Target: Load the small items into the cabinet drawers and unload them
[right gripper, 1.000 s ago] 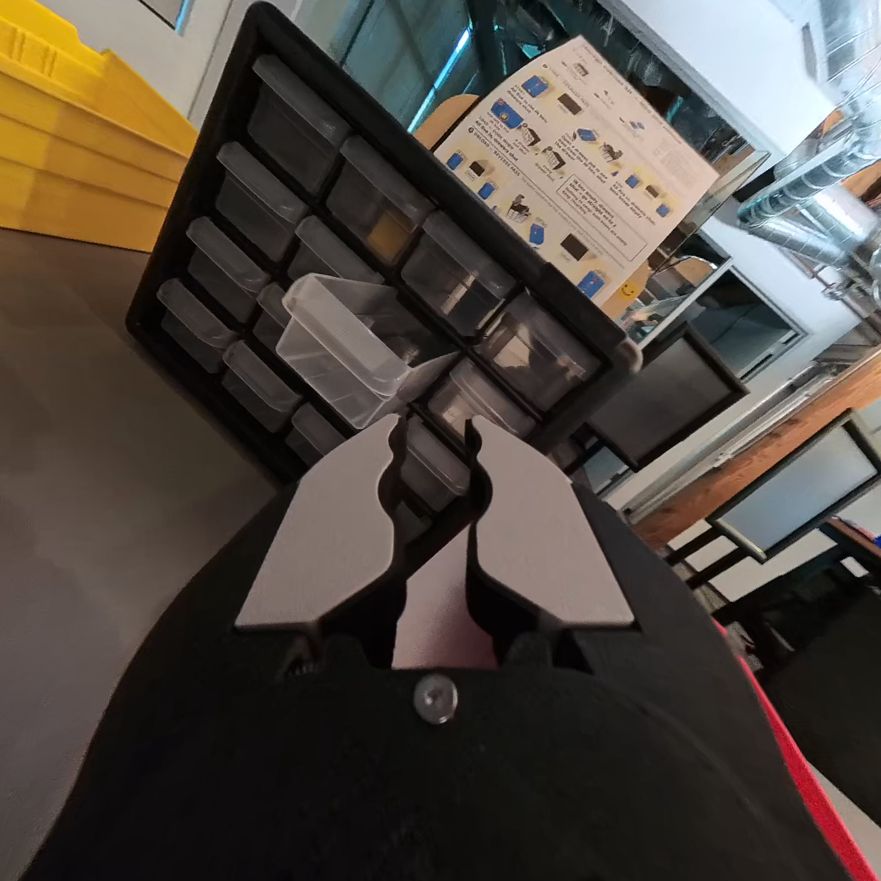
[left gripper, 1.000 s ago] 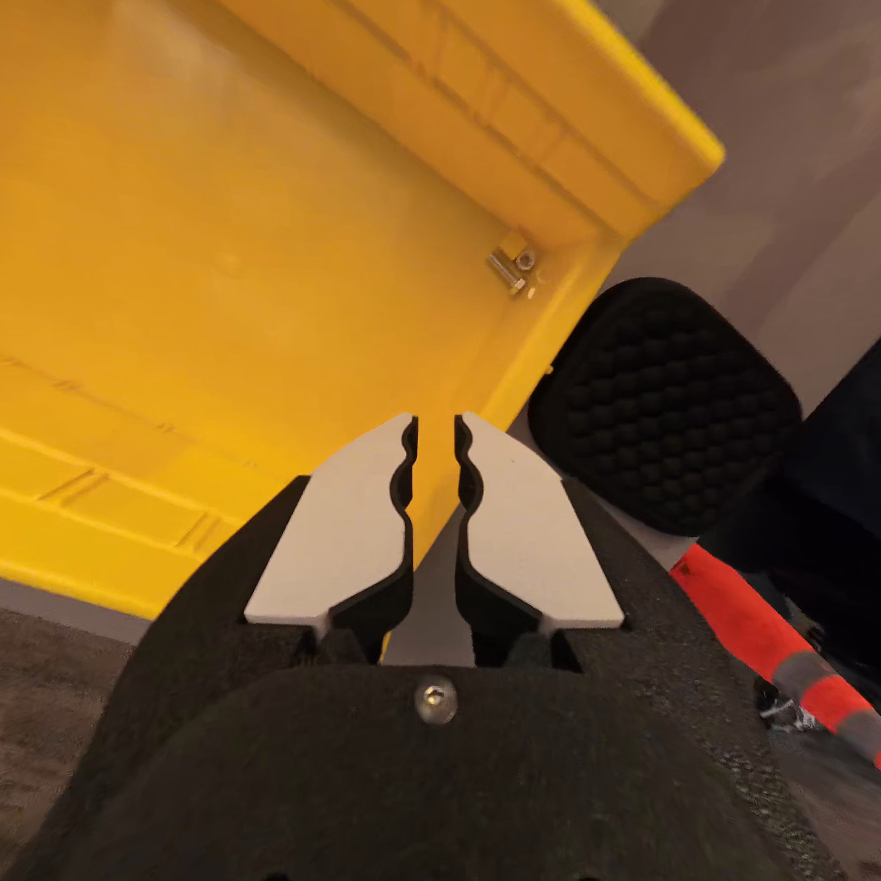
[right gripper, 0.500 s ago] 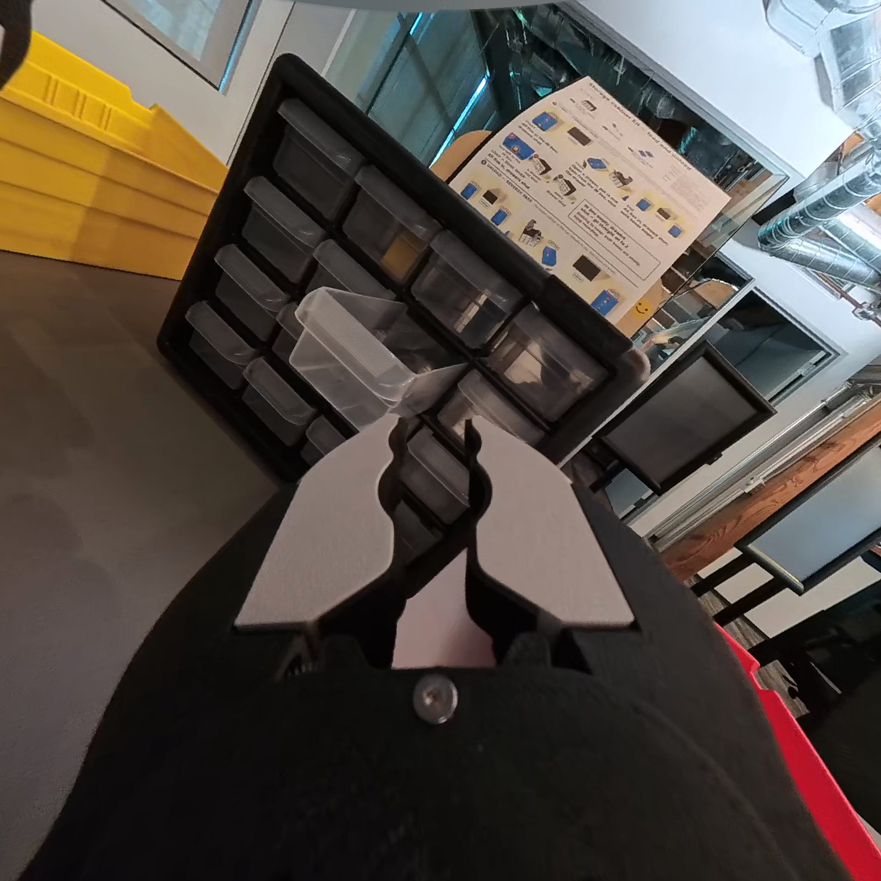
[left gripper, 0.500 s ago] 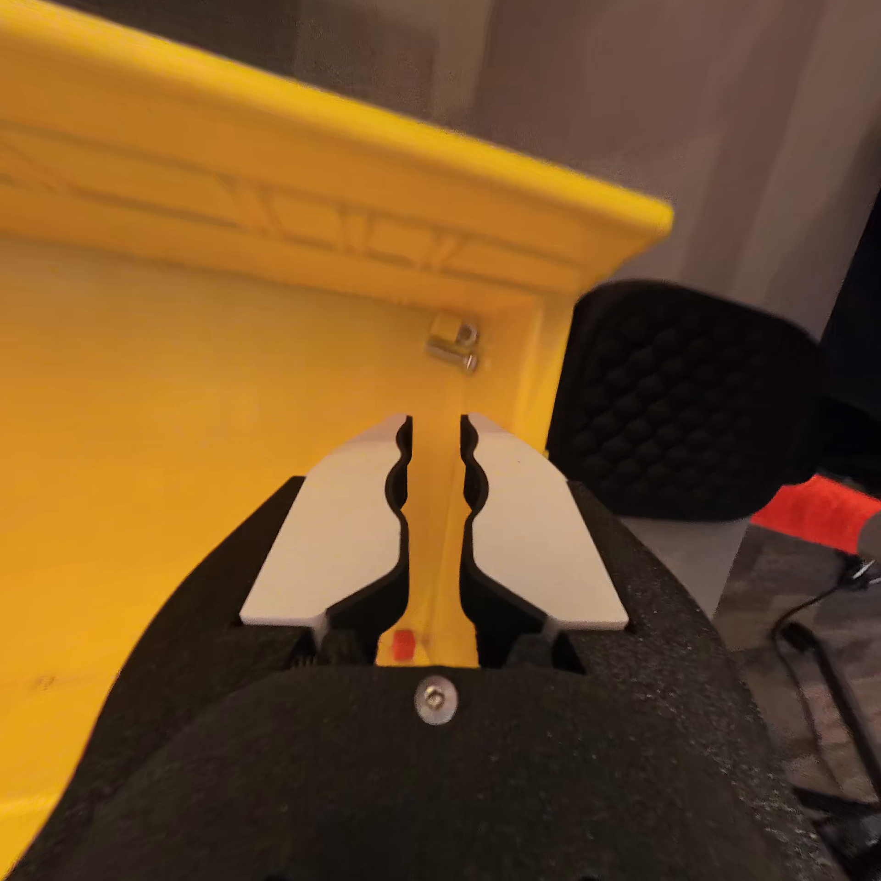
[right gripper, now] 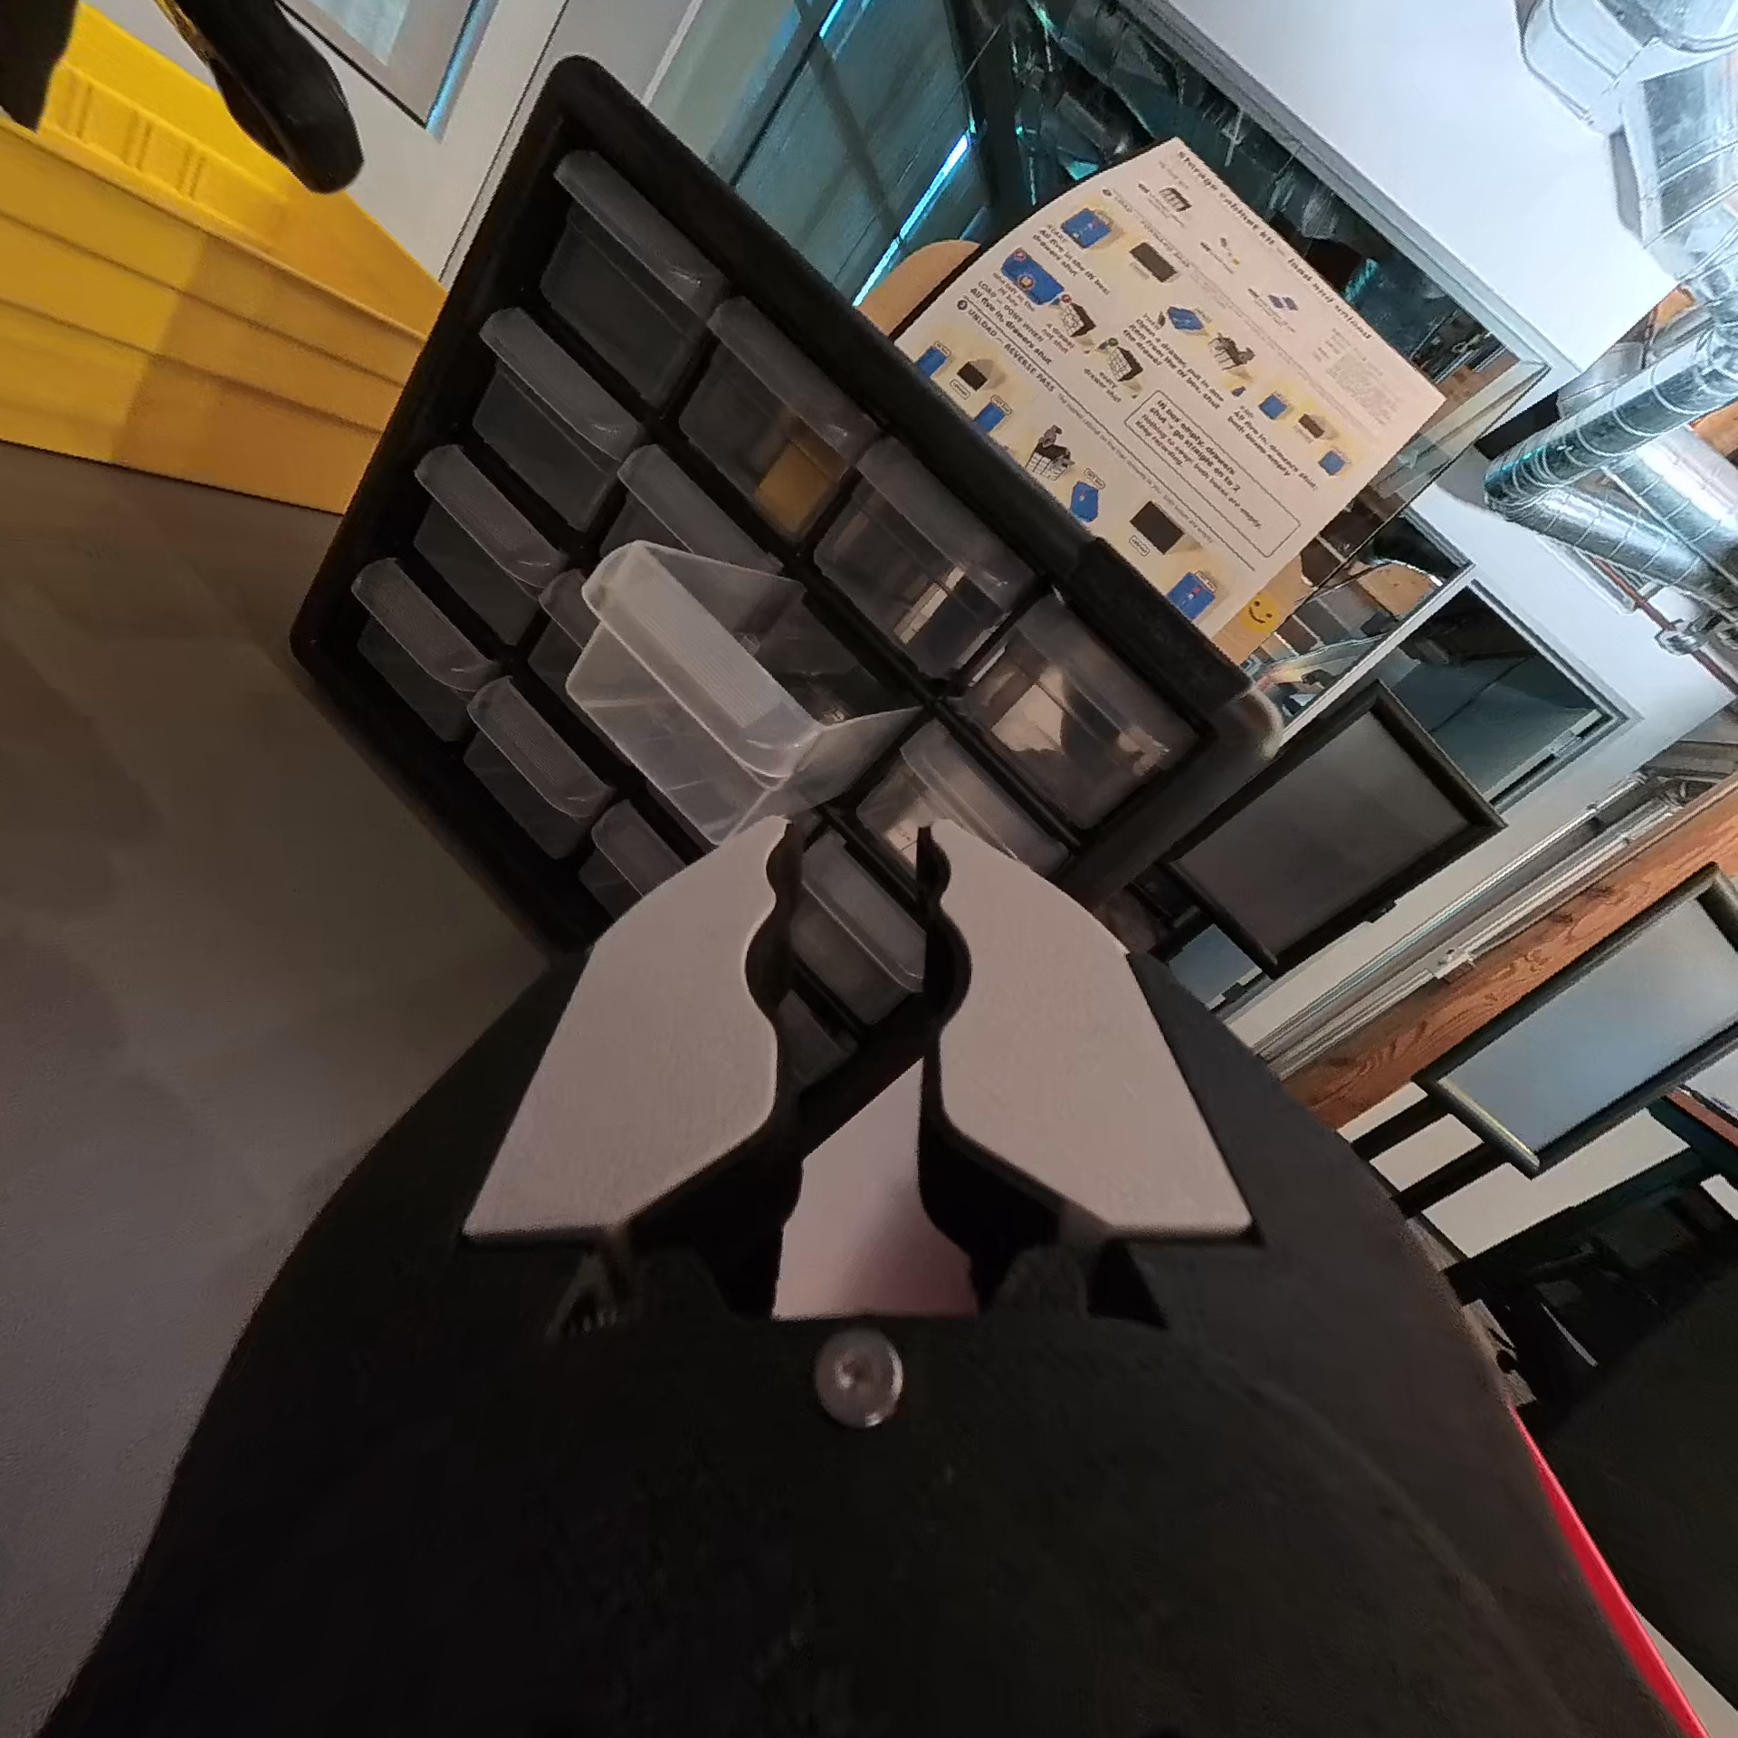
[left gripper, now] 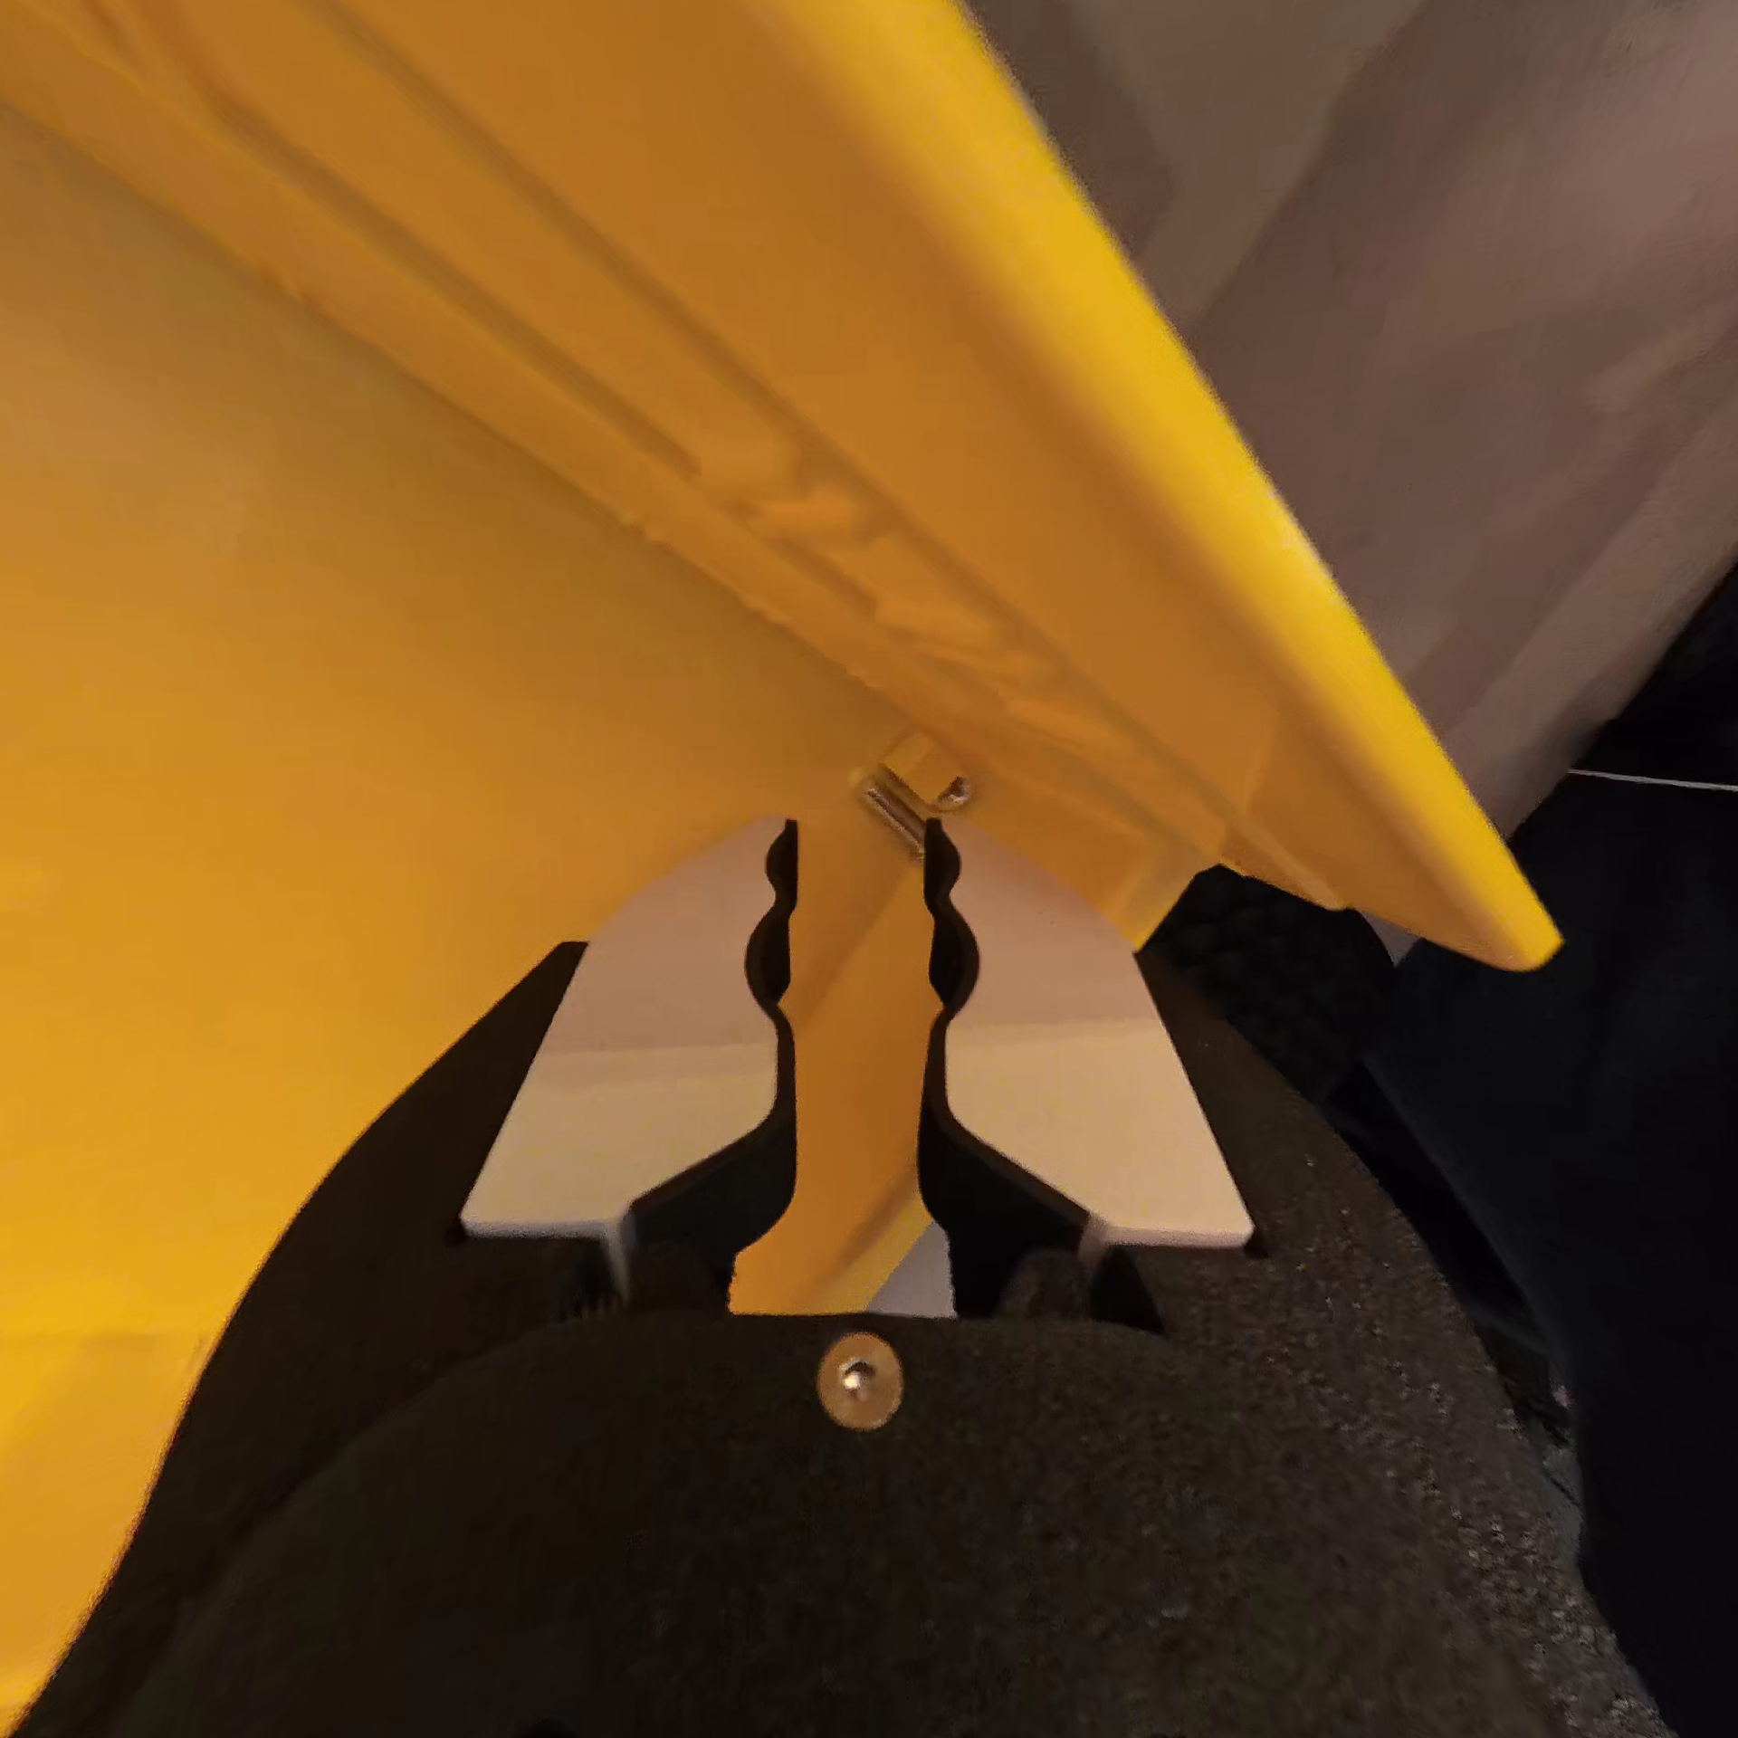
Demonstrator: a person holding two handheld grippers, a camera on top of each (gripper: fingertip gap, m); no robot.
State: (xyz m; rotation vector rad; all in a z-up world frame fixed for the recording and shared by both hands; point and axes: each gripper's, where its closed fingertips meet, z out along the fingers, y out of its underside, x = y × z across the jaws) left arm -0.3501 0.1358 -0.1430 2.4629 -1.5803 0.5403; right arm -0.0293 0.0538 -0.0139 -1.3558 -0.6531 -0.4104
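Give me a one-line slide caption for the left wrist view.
Open left gripper reaching toward small metal bolt in corner of yellow bin.

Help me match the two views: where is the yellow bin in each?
Left wrist view: the yellow bin fills the left and centre, a metal bolt in its corner.
Right wrist view: the bin is at the upper left edge, left of the cabinet.
Shared landmark: the bin itself.

I see a grey tabletop [right gripper: 188, 846], white walls [right gripper: 1467, 113] with glass partitions [right gripper: 828, 160], silver ducts [right gripper: 1618, 442] overhead, dark monitors [right gripper: 1335, 837] and a wooden beam [right gripper: 1524, 987] off right.
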